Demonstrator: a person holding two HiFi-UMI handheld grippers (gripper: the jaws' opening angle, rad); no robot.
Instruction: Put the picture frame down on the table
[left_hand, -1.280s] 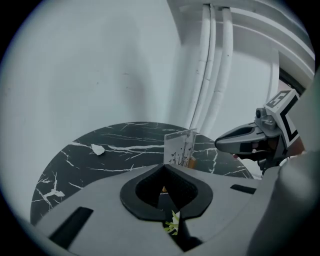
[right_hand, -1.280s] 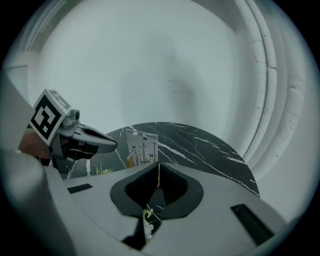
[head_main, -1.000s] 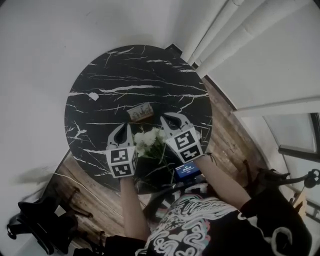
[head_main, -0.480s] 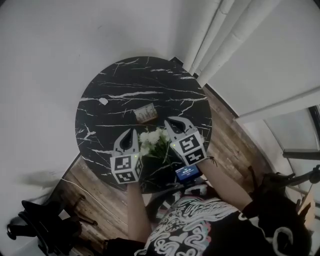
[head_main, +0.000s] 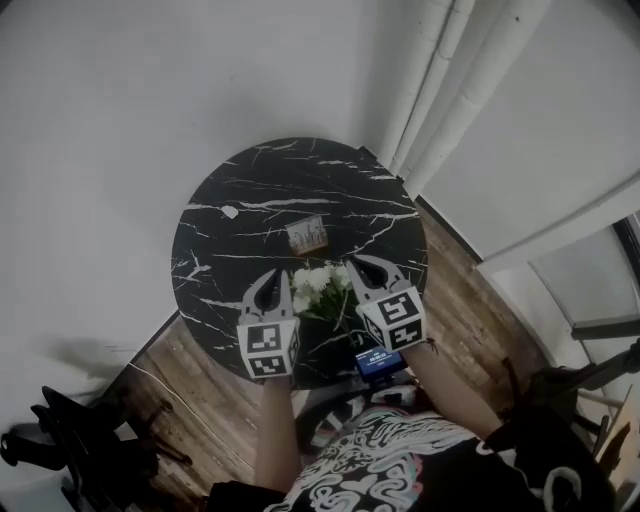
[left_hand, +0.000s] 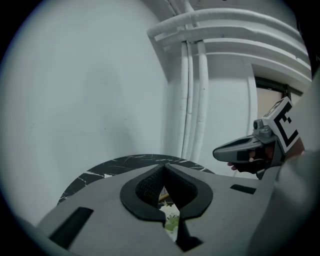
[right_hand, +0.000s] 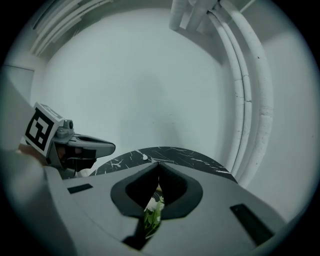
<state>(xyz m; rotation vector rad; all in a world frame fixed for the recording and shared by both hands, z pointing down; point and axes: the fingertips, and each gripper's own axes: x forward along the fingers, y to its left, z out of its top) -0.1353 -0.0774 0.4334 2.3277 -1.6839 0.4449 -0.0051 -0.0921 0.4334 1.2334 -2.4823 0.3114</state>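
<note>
The small picture frame lies flat on the round black marble table, near its middle. A bunch of white flowers sits at the table's near side, between my two grippers. My left gripper hovers to the left of the flowers, shut and holding nothing. My right gripper hovers to their right, also shut and holding nothing. In the left gripper view the left gripper's jaws meet above the flowers. In the right gripper view the right gripper is shut the same way, with the flowers below it.
A small white scrap lies at the table's left. White pipes run up the corner behind the table. Wooden floor surrounds it, with a dark stand at lower left. A lit blue screen sits by the person's waist.
Both grippers have lifted and drawn back a little from the frame toward the person, staying shut. The frame has stayed flat on the table. The head view has shifted, so the table looks smaller.
</note>
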